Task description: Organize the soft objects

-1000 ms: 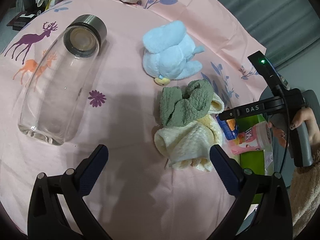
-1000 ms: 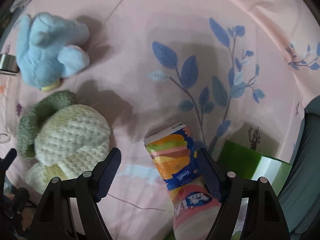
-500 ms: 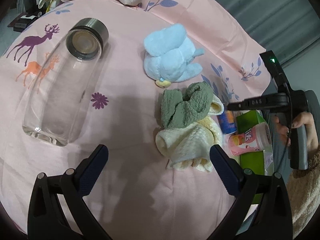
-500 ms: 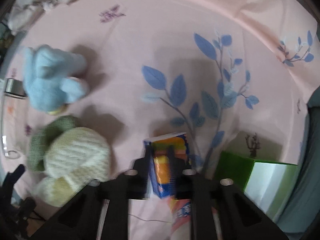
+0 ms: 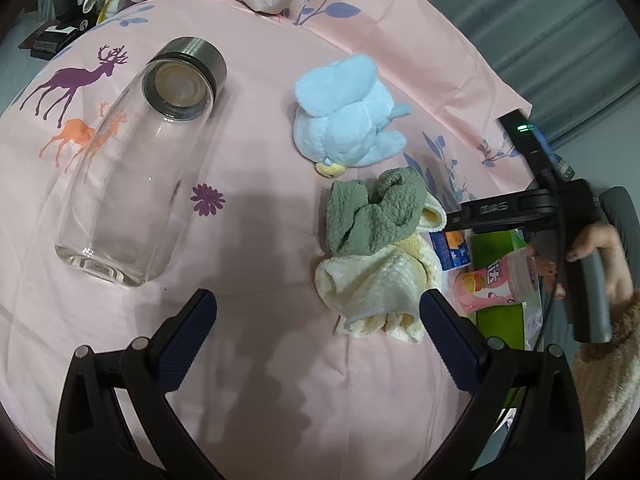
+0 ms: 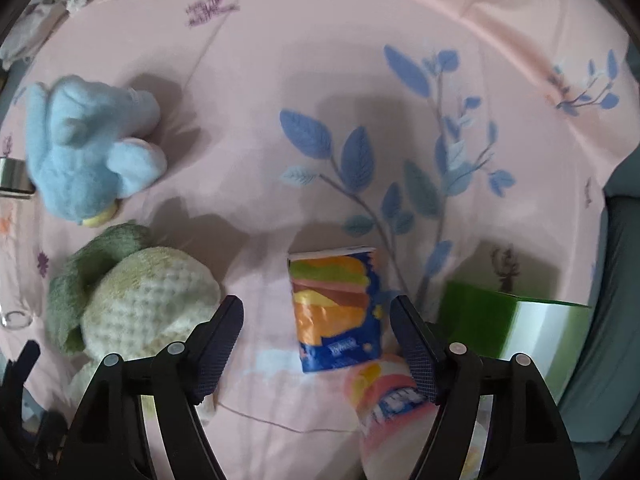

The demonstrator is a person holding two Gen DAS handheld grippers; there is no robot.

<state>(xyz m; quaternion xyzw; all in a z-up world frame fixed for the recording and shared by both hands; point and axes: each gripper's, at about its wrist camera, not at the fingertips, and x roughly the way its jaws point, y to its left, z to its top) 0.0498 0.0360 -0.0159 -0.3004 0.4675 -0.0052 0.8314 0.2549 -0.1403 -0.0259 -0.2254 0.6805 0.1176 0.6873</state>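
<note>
While right gripper (image 6: 316, 320) jaws gape around tissue pack (image 6: 334, 310), untouching; left gripper (image 5: 318, 312) wide, empty.

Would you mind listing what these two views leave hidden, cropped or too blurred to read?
- Pink cup, right wrist view: blurred, its lower part cut off by the frame edge and the gripper finger.
- Tissue pack, left wrist view: mostly behind the right gripper's bar; its print is unreadable.
- Green box, left wrist view: covered by the cup and the left gripper finger.
- Glass bottle, right wrist view: only a sliver at the left edge.
</note>
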